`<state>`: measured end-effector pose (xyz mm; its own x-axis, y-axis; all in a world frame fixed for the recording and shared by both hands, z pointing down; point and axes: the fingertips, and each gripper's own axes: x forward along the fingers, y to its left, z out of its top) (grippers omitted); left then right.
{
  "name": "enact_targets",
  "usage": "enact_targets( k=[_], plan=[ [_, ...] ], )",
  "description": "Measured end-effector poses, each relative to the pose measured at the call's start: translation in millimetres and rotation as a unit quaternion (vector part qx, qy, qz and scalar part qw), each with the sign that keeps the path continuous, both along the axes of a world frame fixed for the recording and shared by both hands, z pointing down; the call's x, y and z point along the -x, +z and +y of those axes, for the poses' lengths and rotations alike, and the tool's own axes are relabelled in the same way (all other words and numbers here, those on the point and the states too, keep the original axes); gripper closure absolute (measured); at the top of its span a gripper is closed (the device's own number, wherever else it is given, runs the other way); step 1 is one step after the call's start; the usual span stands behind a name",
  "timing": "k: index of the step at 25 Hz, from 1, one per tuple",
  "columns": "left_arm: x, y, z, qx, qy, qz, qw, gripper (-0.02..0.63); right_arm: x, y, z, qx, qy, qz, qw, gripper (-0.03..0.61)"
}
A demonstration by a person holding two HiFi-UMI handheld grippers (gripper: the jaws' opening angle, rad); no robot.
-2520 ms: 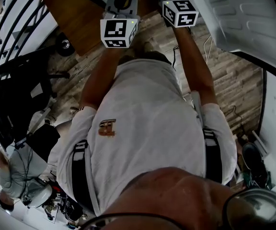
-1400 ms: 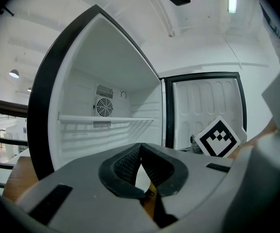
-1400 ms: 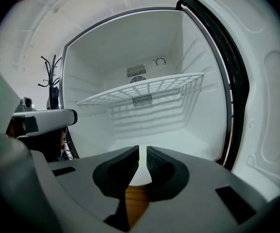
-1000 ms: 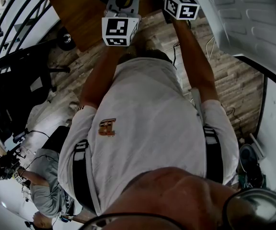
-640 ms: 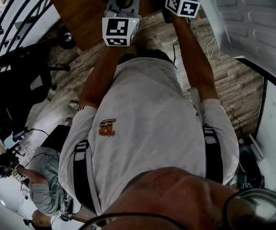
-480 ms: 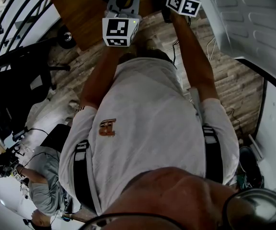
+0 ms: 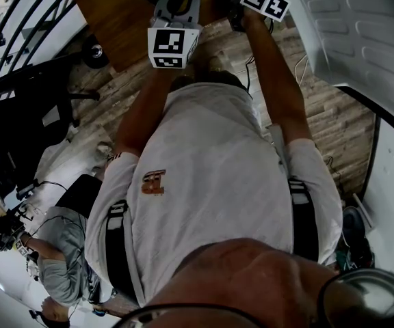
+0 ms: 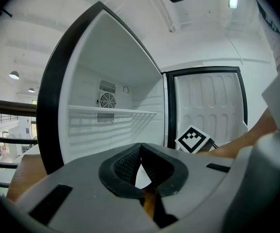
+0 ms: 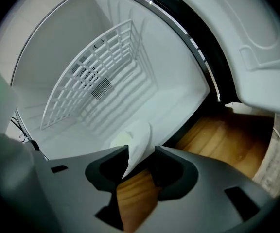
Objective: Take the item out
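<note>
Right gripper (image 9: 141,148) is pointing into the open fridge (image 9: 179,96), jaws standing apart with a thin white item (image 9: 139,132) sitting loosely between them, close to one jaw. The item is lying at the front edge of the fridge floor, its long axis running away from the jaws, narrow end pointing back at them. Left gripper (image 8: 140,148) is hovering, tips pressed together on nothing; its view is showing a bare shelf (image 8: 111,110), not the item.

Lab-like indoor hall: open fridge (image 8: 112,76), wood floor (image 7: 334,115), railing (image 7: 23,20), ceiling lamps (image 8: 14,74).
</note>
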<state>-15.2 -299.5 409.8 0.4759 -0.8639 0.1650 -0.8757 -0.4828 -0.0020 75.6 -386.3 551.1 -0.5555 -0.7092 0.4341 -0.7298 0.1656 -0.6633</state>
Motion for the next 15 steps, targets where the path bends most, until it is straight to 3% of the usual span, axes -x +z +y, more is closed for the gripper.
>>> enact_targets(
  k=[9,15],
  plan=[
    [6,5,1,0.005,-0.007,-0.004,1.0000,0.595,10,4,0,0.028,-0.005,-0.040,0.999,0.407],
    [6,7,0,0.008,-0.008,-0.005,0.9999,0.595,13,7,-3,0.049,0.001,-0.062,0.997,0.449]
  ],
)
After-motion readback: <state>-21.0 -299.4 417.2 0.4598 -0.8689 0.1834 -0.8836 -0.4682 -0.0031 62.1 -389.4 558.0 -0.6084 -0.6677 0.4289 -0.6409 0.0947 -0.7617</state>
